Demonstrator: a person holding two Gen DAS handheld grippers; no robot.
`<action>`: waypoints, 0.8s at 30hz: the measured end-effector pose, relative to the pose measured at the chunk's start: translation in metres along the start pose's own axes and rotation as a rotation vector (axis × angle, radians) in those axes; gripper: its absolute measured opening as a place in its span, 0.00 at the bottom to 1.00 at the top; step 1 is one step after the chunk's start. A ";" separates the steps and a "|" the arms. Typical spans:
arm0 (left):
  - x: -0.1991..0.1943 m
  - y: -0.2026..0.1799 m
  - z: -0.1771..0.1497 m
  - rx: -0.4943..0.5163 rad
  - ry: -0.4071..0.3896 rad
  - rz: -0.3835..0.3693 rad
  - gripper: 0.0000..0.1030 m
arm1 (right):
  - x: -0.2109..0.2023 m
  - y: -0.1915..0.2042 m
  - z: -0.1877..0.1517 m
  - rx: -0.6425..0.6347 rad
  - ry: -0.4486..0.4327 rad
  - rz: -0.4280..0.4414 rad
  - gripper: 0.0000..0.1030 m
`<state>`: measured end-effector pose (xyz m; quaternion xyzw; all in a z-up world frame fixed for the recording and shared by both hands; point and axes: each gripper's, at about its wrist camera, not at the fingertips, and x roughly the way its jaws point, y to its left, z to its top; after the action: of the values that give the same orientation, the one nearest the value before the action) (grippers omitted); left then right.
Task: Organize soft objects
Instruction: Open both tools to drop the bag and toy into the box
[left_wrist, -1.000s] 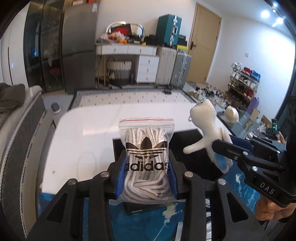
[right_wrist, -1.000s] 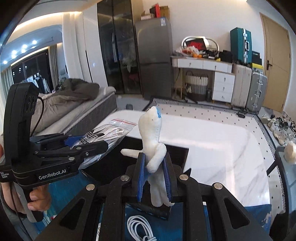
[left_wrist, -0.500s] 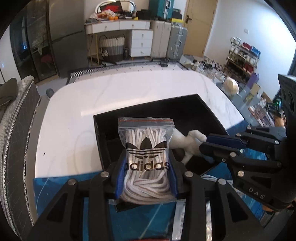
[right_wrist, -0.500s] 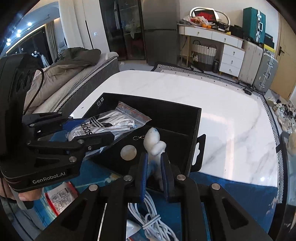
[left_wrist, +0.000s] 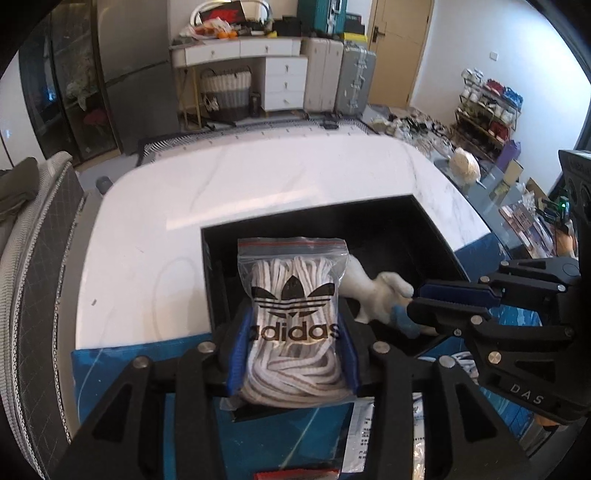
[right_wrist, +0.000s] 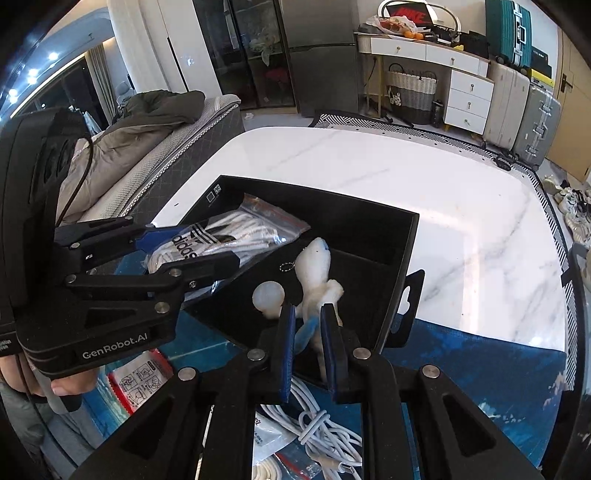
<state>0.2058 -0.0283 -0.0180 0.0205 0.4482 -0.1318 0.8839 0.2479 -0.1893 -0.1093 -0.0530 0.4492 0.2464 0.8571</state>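
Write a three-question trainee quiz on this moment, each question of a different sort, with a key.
1. True or false: the left tongs are shut on the bag of laces.
2. Multiple choice: what do the right tongs hold? A) a coiled white cable B) a white plush toy C) a red card
3. Fill in: both held items hang over the black ____ on the white table.

Key: 1 true; 2 B; 3 box.
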 end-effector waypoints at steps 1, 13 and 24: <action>-0.001 -0.002 0.000 0.010 0.001 0.003 0.52 | -0.002 0.000 -0.001 0.001 -0.006 -0.002 0.14; -0.060 -0.003 -0.022 0.065 0.012 -0.045 0.80 | -0.077 0.011 -0.025 -0.108 -0.099 -0.009 0.18; -0.063 -0.013 -0.078 0.154 0.119 -0.030 0.82 | -0.067 0.018 -0.064 -0.169 0.005 -0.025 0.18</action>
<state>0.1057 -0.0149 -0.0139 0.0893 0.4886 -0.1777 0.8495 0.1604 -0.2186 -0.0912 -0.1313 0.4282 0.2726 0.8515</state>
